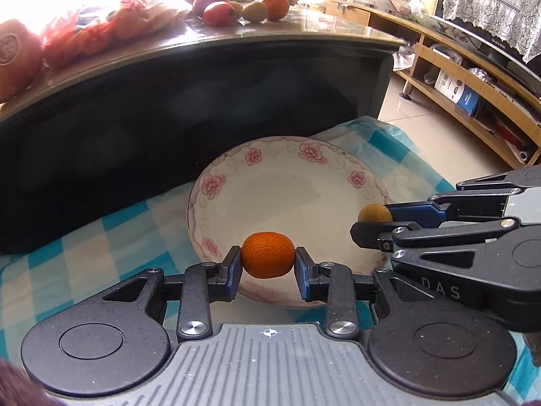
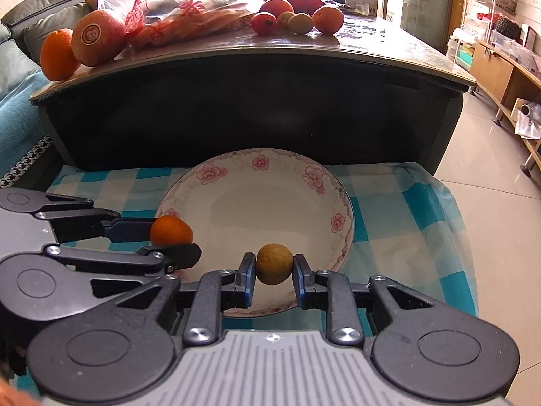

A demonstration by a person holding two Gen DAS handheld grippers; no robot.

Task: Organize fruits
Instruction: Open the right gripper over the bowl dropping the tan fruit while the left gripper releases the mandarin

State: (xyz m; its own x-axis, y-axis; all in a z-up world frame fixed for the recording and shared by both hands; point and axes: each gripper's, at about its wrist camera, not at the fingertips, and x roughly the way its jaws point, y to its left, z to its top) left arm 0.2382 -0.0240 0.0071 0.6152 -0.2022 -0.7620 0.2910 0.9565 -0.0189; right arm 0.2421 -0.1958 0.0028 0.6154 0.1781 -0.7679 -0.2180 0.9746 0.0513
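My left gripper (image 1: 268, 255) is shut on a small orange mandarin (image 1: 268, 254), held above the near rim of a white plate with pink flowers (image 1: 257, 182). My right gripper (image 2: 274, 264) is shut on a small brown-green round fruit (image 2: 274, 264) over the plate's (image 2: 270, 203) near edge. Each view shows the other gripper: the right gripper (image 1: 370, 225) with its brown fruit (image 1: 374, 213) at the plate's right rim, the left gripper (image 2: 175, 240) with the mandarin (image 2: 170, 230) at its left rim. Nothing lies in the plate.
The plate rests on a blue-and-white checked cloth (image 2: 405, 209) in front of a dark coffee table (image 2: 257, 111). On the tabletop lie more fruits (image 2: 297, 17), two large oranges (image 2: 84, 44) and red plastic bags (image 2: 175, 17). A wooden shelf unit (image 1: 466, 77) and tiled floor (image 2: 490, 182) lie to the right.
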